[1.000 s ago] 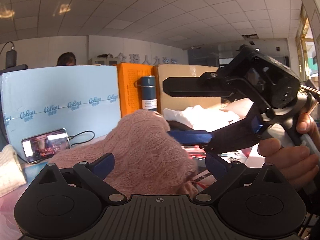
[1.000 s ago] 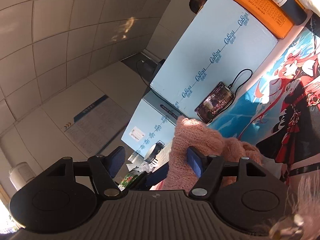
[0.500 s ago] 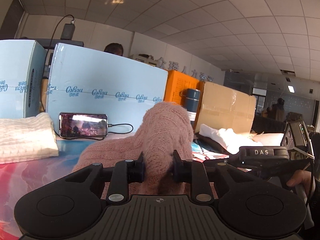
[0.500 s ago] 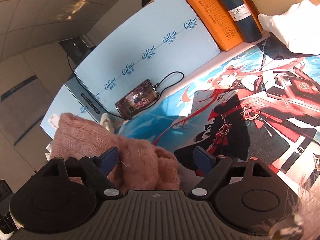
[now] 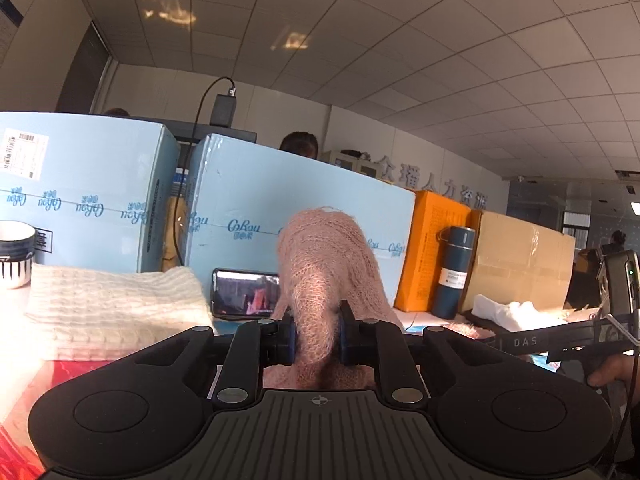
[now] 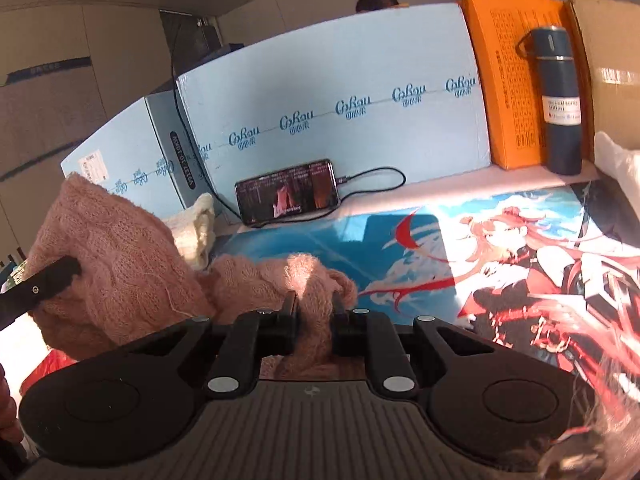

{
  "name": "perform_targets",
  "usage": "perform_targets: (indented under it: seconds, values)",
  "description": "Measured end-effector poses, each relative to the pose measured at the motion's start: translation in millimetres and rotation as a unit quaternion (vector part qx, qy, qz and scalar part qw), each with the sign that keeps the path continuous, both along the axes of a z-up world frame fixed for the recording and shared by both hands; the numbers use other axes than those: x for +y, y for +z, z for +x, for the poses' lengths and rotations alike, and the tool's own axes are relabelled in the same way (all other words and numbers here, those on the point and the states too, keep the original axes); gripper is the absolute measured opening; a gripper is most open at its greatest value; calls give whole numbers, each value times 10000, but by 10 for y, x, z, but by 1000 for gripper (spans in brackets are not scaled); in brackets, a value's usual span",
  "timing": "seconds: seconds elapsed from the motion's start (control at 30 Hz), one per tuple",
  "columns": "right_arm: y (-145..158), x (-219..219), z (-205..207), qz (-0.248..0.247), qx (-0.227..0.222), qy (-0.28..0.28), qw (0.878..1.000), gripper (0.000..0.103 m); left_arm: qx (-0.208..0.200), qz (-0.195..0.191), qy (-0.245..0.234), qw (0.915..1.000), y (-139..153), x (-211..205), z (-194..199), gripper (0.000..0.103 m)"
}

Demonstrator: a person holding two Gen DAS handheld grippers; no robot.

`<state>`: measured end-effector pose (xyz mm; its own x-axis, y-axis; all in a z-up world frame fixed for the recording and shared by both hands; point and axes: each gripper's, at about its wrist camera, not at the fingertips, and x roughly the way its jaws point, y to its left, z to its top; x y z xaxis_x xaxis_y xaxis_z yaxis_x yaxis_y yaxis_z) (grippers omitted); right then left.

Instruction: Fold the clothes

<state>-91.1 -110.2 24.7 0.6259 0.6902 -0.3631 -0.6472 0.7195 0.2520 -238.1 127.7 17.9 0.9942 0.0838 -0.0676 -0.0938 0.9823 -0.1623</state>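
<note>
Left gripper (image 5: 318, 334) jaws pinching pink sweater (image 5: 328, 264) — raised bunch. Right gripper (image 6: 314, 320) jaws pinching another fold — low over tabletop (image 6: 400, 204), phone (image 6: 288, 192) behind.

Pink sweater (image 5: 324, 280) hides right end of phone (image 5: 244, 292) screen in left wrist view; mug (image 5: 14, 254) cut off by left edge; label print on flask (image 6: 562, 108) too small to read; white cloth (image 6: 618, 168) cut off by right edge.
</note>
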Motion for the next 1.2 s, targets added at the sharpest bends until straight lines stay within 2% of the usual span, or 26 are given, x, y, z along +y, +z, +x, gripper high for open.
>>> perform_targets:
  seconds: [0.13, 0.23, 0.33, 0.43, 0.5, 0.53, 0.57, 0.63, 0.7, 0.77, 0.8, 0.83, 0.9, 0.93, 1.03, 1.13, 1.2]
  values:
    - [214, -183, 202, 128, -537, -531, 9971, 13, -27, 26, 277, 9996, 51, 77, 76, 16]
    - [255, -389, 386, 200, -642, -992, 9928, 13, 257, -113, 243, 9993, 10, 133, 234, 16]
    - [146, -543, 585, 150, -378, -1275, 9910, 12, 804, -179, 115, 9965, -79, 151, 448, 17]
    - [-32, -649, 759, 87, 24, -1419, 9898, 13, 1390, 11, 198, 9901, -189, 112, 631, 22]
    - [-168, -680, 843, 80, 275, -1498, 9883, 13, 1646, 178, 394, 9854, -228, 101, 694, 31]
    - [-212, -698, 876, 154, 399, -1533, 9872, 13, 1709, 247, 496, 9837, -240, 99, 708, 48]
    - [-248, -719, 909, 257, 529, -1561, 9860, 13, 1658, 298, 575, 9840, -238, 92, 692, 71]
    - [-301, -755, 960, 431, 747, -1616, 9831, 15, 1427, 420, 588, 9871, -203, 38, 635, 84]
    - [-345, -767, 984, 498, 907, -1655, 9808, 23, 1308, 530, 392, 9892, -148, -38, 666, 86]
    - [-382, -776, 1007, 549, 1061, -1680, 9785, 29, 1306, 524, 20, 9901, -122, -141, 753, 93]
    - [-389, -779, 1016, 573, 1119, -1669, 9779, 39, 1324, 510, -190, 9897, -115, -195, 809, 94]
    - [-394, -788, 1026, 617, 1167, -1662, 9772, 44, 1374, 501, -382, 9885, -114, -248, 879, 94]
    - [-406, -805, 1040, 697, 1245, -1673, 9755, 65, 1465, 554, -661, 9854, -123, -347, 1004, 95]
    - [-410, -806, 1043, 704, 1258, -1675, 9753, 69, 1568, 658, -727, 9827, -143, -396, 1076, 95]
    - [-416, -790, 1044, 670, 1254, -1670, 9757, 73, 1974, 928, -831, 9724, -227, -499, 1300, 95]
    - [-421, -775, 1045, 636, 1250, -1664, 9760, 74, 2480, 866, -913, 9606, -356, -468, 1469, 95]
    - [-425, -765, 1046, 614, 1247, -1660, 9763, 74, 2504, 640, -1013, 9607, -372, -381, 1485, 94]
